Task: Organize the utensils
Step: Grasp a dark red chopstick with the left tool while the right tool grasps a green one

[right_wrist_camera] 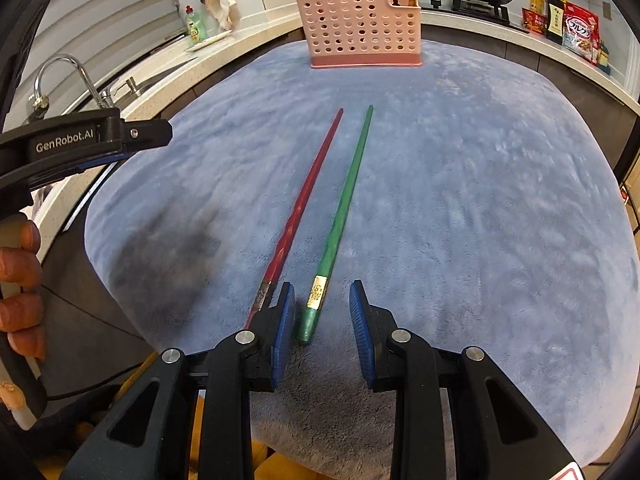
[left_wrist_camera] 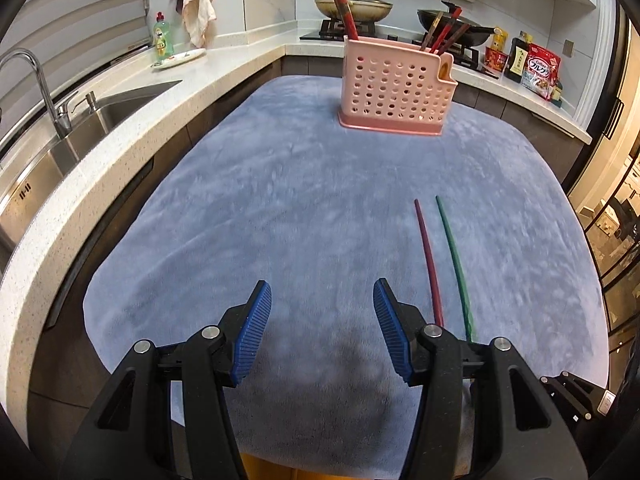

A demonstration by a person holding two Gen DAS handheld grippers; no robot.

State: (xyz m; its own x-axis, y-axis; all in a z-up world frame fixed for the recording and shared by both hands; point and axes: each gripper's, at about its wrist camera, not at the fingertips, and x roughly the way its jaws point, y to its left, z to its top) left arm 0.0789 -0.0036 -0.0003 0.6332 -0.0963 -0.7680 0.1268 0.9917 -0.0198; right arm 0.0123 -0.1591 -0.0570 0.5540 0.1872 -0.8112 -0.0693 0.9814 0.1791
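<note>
Two chopsticks [right_wrist_camera: 320, 216] lie on blue cloth [left_wrist_camera: 280, 208] beside kitchen counter [left_wrist_camera: 132, 120].

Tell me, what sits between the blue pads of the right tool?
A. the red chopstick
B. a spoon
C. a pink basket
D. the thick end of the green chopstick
D: in the right wrist view the green chopstick lies on the blue cloth with its thick end between the open pads of the right tool; the red chopstick lies outside them.
</note>
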